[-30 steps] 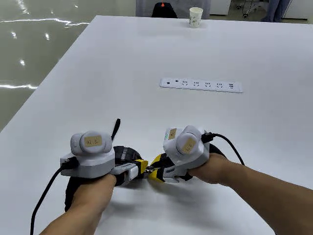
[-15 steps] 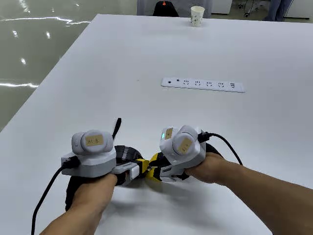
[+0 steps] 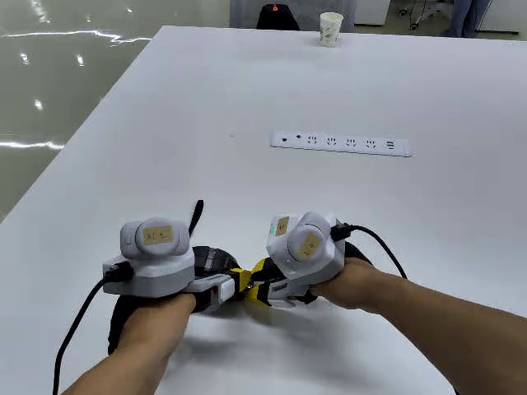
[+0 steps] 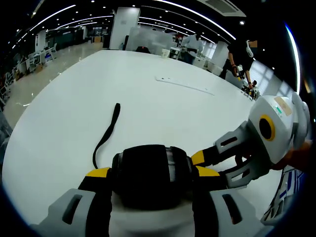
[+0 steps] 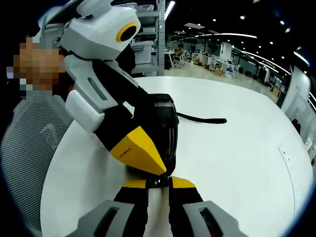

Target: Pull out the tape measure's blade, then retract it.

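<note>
A black tape measure [image 3: 216, 261] rests on the white table [image 3: 247, 107] near its front edge, and its black wrist strap [image 3: 195, 216] trails away from me. My left gripper [image 3: 221, 288] is shut on the tape measure's body [image 4: 148, 158], one yellow-tipped jaw on each side. My right gripper [image 3: 260, 291] comes in from the right, tip to tip with the left one. In the right gripper view its jaws [image 5: 159, 182] are shut on the small metal blade hook at the mouth of the case [image 5: 160, 129]. No length of blade shows between case and jaws.
A white power strip [image 3: 339, 142] lies mid-table beyond the grippers. A paper cup [image 3: 330, 28] stands at the far edge by a dark chair. The table's left edge drops to a glossy floor [image 3: 49, 99]. Black cables [image 3: 383, 244] trail from both grippers.
My right gripper has edged left, closer against the tape measure, and rolled slightly. The left gripper and the case have stayed put.
</note>
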Demonstrator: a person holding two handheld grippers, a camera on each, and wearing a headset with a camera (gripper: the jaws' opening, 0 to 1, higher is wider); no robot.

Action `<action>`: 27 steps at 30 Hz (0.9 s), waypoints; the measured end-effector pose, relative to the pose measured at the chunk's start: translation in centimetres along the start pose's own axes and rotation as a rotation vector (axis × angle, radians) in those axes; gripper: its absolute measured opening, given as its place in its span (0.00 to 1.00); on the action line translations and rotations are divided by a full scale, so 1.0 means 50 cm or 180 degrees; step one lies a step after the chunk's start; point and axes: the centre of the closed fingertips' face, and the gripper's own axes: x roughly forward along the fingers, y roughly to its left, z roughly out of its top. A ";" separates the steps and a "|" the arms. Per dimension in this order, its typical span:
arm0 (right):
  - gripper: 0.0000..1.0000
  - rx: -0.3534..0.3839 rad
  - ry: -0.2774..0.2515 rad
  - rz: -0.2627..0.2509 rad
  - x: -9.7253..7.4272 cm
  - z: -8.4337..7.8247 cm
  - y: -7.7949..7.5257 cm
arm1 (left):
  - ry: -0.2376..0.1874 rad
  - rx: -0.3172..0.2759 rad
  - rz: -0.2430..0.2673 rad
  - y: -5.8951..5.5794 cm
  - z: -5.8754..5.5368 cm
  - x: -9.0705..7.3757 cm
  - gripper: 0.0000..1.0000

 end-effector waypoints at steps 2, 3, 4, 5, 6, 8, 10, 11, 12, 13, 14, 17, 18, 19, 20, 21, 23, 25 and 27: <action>0.12 0.0018 -0.0002 -0.0005 0.000 -0.001 0.000 | 0.0013 -0.0006 -0.0002 0.000 0.000 0.000 0.62; 0.12 0.0036 -0.0004 -0.0014 0.000 -0.001 -0.001 | 0.0017 -0.0008 -0.0005 0.000 0.000 0.000 0.62; 0.12 0.0046 -0.0007 -0.0017 0.000 -0.001 -0.001 | 0.0020 -0.0011 -0.0008 0.000 0.000 0.000 0.62; 0.12 0.0067 -0.0013 -0.0014 -0.001 -0.001 0.001 | 0.0021 -0.0017 -0.0016 -0.001 0.000 0.000 0.62; 0.12 0.0073 -0.0018 -0.0019 -0.001 -0.001 0.001 | 0.0022 -0.0010 -0.0015 -0.001 0.000 0.000 0.62; 0.13 0.0153 -0.0041 -0.0035 -0.003 0.000 0.001 | 0.0015 0.0005 -0.0015 -0.001 0.000 0.000 0.62; 0.13 0.0168 -0.0066 -0.0049 -0.006 0.001 0.001 | 0.0013 0.0002 -0.0017 -0.001 0.000 -0.001 0.62; 0.13 0.0167 -0.0071 -0.0060 -0.007 0.002 0.001 | 0.0013 0.0003 -0.0017 -0.001 0.000 -0.001 0.62; 0.13 0.0170 -0.0074 -0.0067 -0.009 0.002 0.000 | 0.0008 0.0008 -0.0018 -0.001 0.001 -0.002 0.62; 0.14 0.0173 -0.0085 -0.0073 -0.011 0.003 0.001 | 0.0002 0.0022 -0.0019 -0.001 0.001 -0.003 0.62; 0.14 0.0173 -0.0087 -0.0077 -0.012 0.004 0.001 | 0.0000 0.0026 -0.0021 -0.001 0.002 -0.004 0.62; 0.15 0.0160 -0.0075 -0.0094 -0.017 0.002 0.002 | -0.0010 0.0050 -0.0031 -0.002 0.004 -0.007 0.62; 0.15 0.0163 -0.0077 -0.0099 -0.019 0.001 0.002 | -0.0011 0.0065 -0.0032 -0.002 0.004 -0.008 0.63; 0.15 0.0165 -0.0082 -0.0106 -0.021 0.000 0.003 | -0.0010 0.0079 -0.0034 -0.002 0.004 -0.009 0.63; 0.15 0.0168 -0.0083 -0.0112 -0.023 0.000 0.003 | -0.0007 0.0091 -0.0039 -0.002 0.004 -0.010 0.63; 0.16 0.0170 -0.0085 -0.0122 -0.028 -0.002 0.004 | -0.0008 0.0108 -0.0041 -0.002 0.004 -0.012 0.63; 0.16 0.0181 -0.0088 -0.0143 -0.036 -0.004 0.005 | -0.0011 0.0135 -0.0048 -0.002 0.004 -0.018 0.64; 0.17 0.0198 -0.0095 -0.0159 -0.044 -0.007 0.006 | -0.0020 0.0163 -0.0061 -0.002 0.005 -0.022 0.64; 0.18 0.0205 -0.0089 -0.0177 -0.050 -0.011 0.007 | -0.0022 0.0184 -0.0067 -0.001 0.005 -0.025 0.65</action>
